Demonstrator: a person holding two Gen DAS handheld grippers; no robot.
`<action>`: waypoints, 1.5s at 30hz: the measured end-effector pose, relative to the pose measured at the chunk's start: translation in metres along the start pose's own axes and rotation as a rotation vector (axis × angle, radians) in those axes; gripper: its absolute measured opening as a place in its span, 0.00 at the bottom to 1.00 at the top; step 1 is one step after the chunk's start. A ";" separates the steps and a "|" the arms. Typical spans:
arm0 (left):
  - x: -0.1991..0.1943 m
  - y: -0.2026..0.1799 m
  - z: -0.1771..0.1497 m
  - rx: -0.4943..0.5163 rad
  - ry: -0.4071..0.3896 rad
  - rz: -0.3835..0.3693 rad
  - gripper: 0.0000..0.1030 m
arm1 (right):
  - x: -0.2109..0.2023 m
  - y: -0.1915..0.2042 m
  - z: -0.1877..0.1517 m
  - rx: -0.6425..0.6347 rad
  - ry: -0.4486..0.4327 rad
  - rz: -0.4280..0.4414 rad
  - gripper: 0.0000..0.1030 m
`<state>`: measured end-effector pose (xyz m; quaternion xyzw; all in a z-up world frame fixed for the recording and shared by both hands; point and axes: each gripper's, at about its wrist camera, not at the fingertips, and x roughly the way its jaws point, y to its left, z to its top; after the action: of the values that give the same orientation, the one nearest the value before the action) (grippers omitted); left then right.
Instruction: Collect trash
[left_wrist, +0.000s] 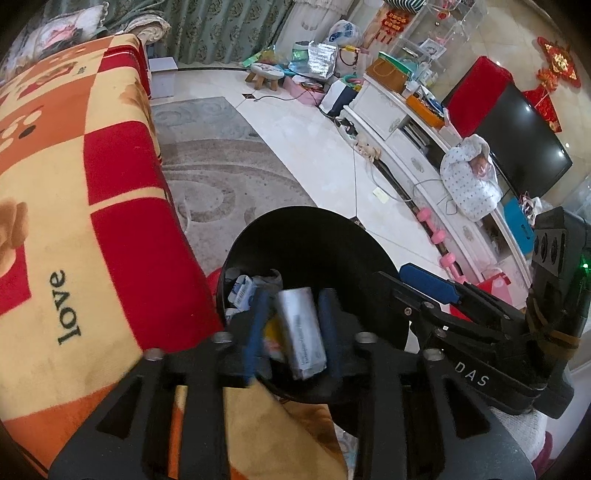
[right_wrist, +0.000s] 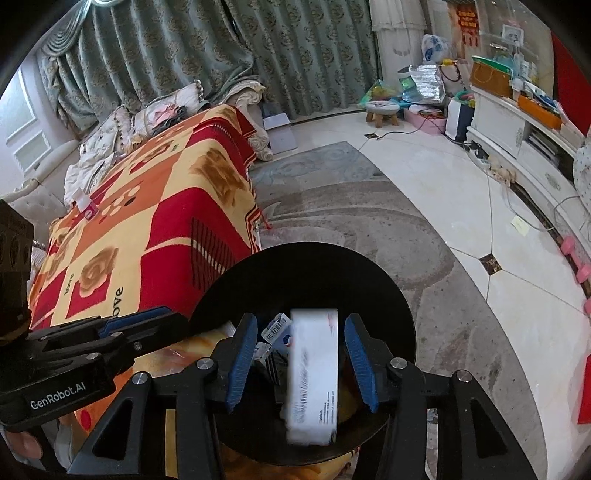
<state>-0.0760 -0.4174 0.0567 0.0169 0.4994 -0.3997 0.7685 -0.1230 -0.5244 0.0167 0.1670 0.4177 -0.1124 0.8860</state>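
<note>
Your right gripper (right_wrist: 301, 363) has its fingers wide, so the white box (right_wrist: 314, 376) drops into the black bin (right_wrist: 388, 295); your left gripper (left_wrist: 291, 328), narrower, grips nothing.

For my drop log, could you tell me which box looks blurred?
The large white box between the open right gripper's fingers; the small barcoded box in the bin is sharp.
</note>
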 end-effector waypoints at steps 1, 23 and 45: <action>-0.003 0.001 -0.001 -0.002 -0.008 0.003 0.43 | -0.001 0.000 -0.001 0.001 0.000 -0.004 0.48; -0.096 0.001 -0.028 0.072 -0.267 0.218 0.48 | -0.066 0.047 -0.008 -0.065 -0.191 -0.095 0.68; -0.146 -0.003 -0.042 0.116 -0.410 0.304 0.48 | -0.109 0.084 -0.015 -0.134 -0.313 -0.128 0.76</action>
<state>-0.1364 -0.3140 0.1509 0.0546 0.3013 -0.3026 0.9026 -0.1729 -0.4353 0.1094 0.0613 0.2910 -0.1651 0.9404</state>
